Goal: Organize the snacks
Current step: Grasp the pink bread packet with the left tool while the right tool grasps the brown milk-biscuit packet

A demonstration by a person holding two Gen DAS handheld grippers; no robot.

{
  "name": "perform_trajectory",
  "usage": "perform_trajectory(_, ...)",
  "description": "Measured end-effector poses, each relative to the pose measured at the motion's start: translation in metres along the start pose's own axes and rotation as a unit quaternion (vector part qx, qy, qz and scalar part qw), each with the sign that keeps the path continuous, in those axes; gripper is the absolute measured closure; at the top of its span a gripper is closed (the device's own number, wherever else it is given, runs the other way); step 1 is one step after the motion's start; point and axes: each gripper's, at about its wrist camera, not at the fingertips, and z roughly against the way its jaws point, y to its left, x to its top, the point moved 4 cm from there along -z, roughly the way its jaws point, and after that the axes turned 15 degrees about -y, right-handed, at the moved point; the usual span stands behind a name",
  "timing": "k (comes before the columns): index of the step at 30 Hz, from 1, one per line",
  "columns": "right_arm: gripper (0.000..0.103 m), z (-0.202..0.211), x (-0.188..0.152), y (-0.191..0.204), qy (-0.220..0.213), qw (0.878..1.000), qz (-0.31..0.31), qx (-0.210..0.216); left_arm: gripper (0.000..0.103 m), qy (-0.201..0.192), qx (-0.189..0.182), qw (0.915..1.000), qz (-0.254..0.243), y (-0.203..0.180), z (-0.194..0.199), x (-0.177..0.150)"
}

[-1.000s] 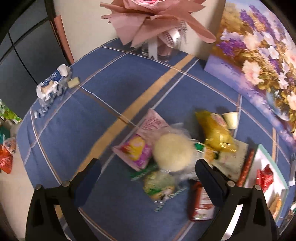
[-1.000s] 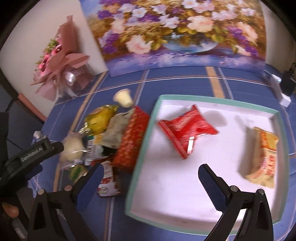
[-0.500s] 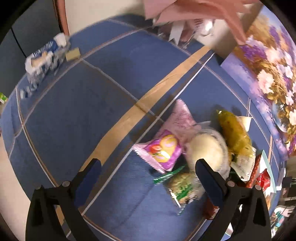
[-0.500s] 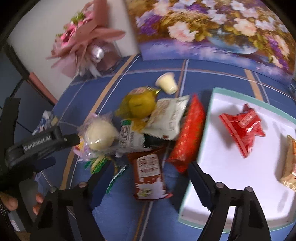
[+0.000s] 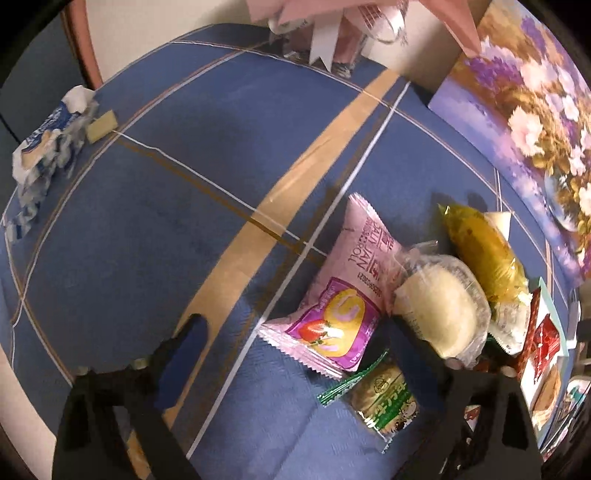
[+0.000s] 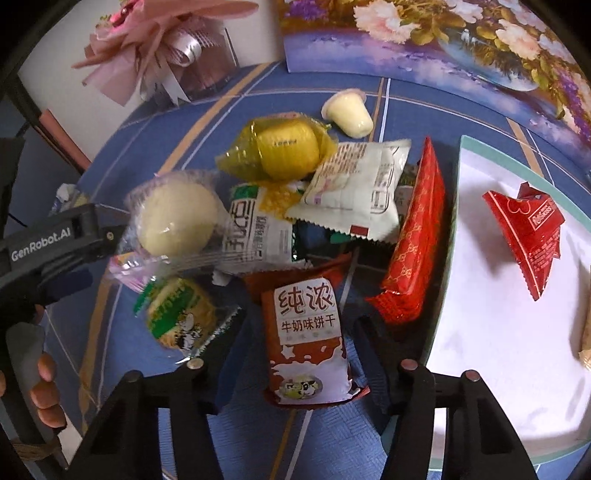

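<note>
A heap of snack packets lies on the blue tablecloth (image 5: 166, 221). My left gripper (image 5: 301, 354) points steeply down with its jaws closing. The pink strawberry-roll packet (image 5: 325, 317) lies between them, and only the right finger is near its edge. My right gripper (image 6: 301, 328) is also closing, with the brown milk-biscuit packet (image 6: 306, 332) between its fingers; the pads stand just off its sides. A wrapped cream bun (image 6: 177, 221), a green packet (image 6: 181, 317), a yellow packet (image 6: 284, 151) and a long red packet (image 6: 413, 240) crowd around.
A white tray with a teal rim (image 6: 480, 332) on the right holds a red packet (image 6: 528, 229). A jelly cup (image 6: 349, 112) lies behind the heap. A flower painting (image 6: 461, 33) and a pink bouquet (image 6: 159, 40) stand at the back. A tissue pack (image 5: 44, 147) lies far left.
Both grippers have come down toward the heap and their jaws have narrowed. The right one has swung left from over the tray to over the brown packet.
</note>
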Motion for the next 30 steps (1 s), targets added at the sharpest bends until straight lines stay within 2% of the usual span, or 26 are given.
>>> perform_trajectory(1,0.046,-0.003,0.000,0.001,0.000,1.000,0.004,-0.003,0.019,0.004,-0.003,1.0000,0.000,-0.002,-0.003,-0.001)
perform_trajectory(4,0.047,-0.005,0.001,0.006,-0.003,1.000,0.018,-0.013,0.022,0.006,-0.013,0.9999,0.002,-0.005,-0.009,-0.001)
perform_trajectory(8,0.054,-0.008,0.003,0.009,-0.006,0.999,0.036,-0.026,0.037,0.006,-0.024,0.9997,0.004,-0.011,-0.013,-0.001)
perform_trajectory(12,0.060,-0.007,0.003,0.009,-0.009,0.999,0.038,-0.026,0.040,0.004,-0.019,0.9998,0.000,-0.017,-0.015,-0.001)
perform_trajectory(17,0.060,-0.006,0.001,0.012,-0.010,0.998,0.048,-0.027,0.047,0.000,-0.018,0.9998,0.003,-0.019,-0.014,0.001)
perform_trajectory(25,0.061,0.003,-0.001,0.009,-0.011,0.999,0.045,-0.019,0.050,-0.009,-0.003,0.9999,0.010,-0.010,-0.002,-0.001)
perform_trajectory(30,0.061,0.018,0.007,0.008,-0.028,0.999,0.033,-0.005,0.052,-0.025,0.006,0.9995,0.017,-0.006,0.010,0.004)
